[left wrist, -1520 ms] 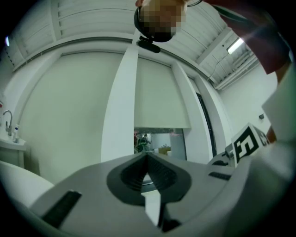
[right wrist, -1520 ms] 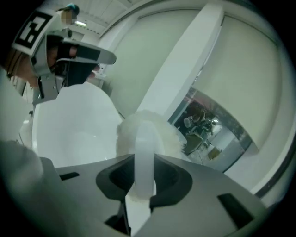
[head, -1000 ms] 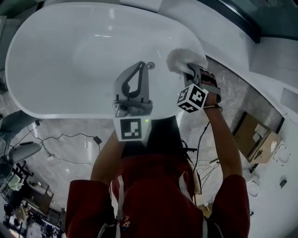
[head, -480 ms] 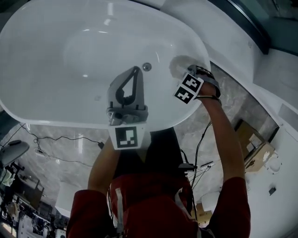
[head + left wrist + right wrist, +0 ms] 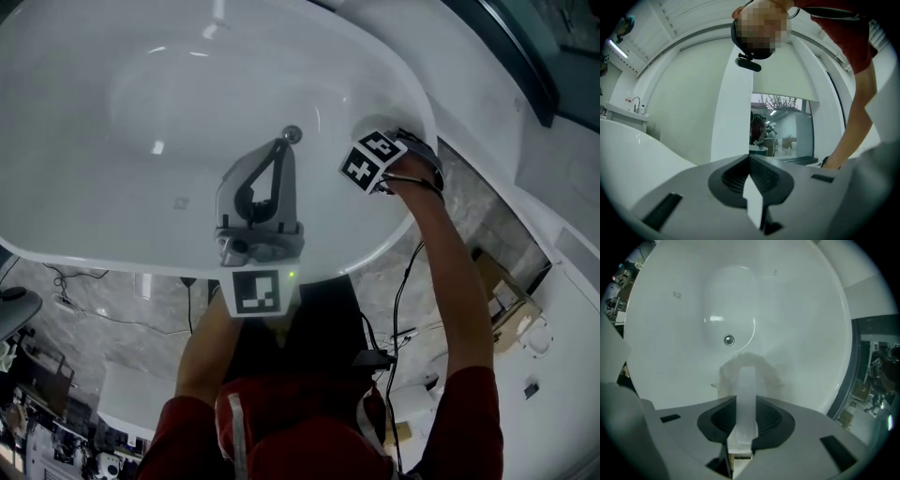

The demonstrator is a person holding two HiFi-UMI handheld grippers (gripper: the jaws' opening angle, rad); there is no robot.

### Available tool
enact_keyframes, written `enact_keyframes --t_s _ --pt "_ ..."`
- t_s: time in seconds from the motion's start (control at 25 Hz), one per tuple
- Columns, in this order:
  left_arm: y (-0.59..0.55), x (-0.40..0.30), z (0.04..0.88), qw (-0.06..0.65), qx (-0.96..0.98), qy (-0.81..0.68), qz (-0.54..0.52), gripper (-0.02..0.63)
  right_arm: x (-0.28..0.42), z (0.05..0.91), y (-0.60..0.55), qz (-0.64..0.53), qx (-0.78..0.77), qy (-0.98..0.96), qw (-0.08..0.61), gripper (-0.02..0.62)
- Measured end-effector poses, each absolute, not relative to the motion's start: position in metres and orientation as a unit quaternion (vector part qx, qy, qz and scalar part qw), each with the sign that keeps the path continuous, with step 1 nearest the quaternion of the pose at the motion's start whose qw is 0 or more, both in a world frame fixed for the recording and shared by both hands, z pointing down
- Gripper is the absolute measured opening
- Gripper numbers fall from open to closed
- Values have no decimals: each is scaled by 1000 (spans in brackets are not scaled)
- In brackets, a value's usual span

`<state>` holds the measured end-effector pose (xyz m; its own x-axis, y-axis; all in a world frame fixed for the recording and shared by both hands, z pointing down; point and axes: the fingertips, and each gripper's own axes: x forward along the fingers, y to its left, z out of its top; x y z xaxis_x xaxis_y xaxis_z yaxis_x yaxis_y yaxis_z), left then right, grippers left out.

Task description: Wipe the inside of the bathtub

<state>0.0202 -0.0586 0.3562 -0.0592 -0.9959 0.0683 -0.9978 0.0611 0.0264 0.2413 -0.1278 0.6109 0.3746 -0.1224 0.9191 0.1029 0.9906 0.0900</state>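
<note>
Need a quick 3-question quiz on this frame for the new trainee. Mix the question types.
1. True or false: the left gripper is holding the cleaning cloth.
2. What is the right gripper shut on? A) a scrub brush B) a white cloth C) nothing
3. Fill in: in the right gripper view, the small round metal fitting in the bathtub just beyond the cloth is the ___.

Key
1. False. Its jaws are together with nothing between them.
2. B.
3. drain.
</note>
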Motion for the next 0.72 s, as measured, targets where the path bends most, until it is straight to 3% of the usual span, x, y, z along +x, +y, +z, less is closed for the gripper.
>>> enact_keyframes --t_s 0.72 --pt "-63 -25 441 45 663 -747 30 15 233 714 -122 -92 -24 -513 853 91"
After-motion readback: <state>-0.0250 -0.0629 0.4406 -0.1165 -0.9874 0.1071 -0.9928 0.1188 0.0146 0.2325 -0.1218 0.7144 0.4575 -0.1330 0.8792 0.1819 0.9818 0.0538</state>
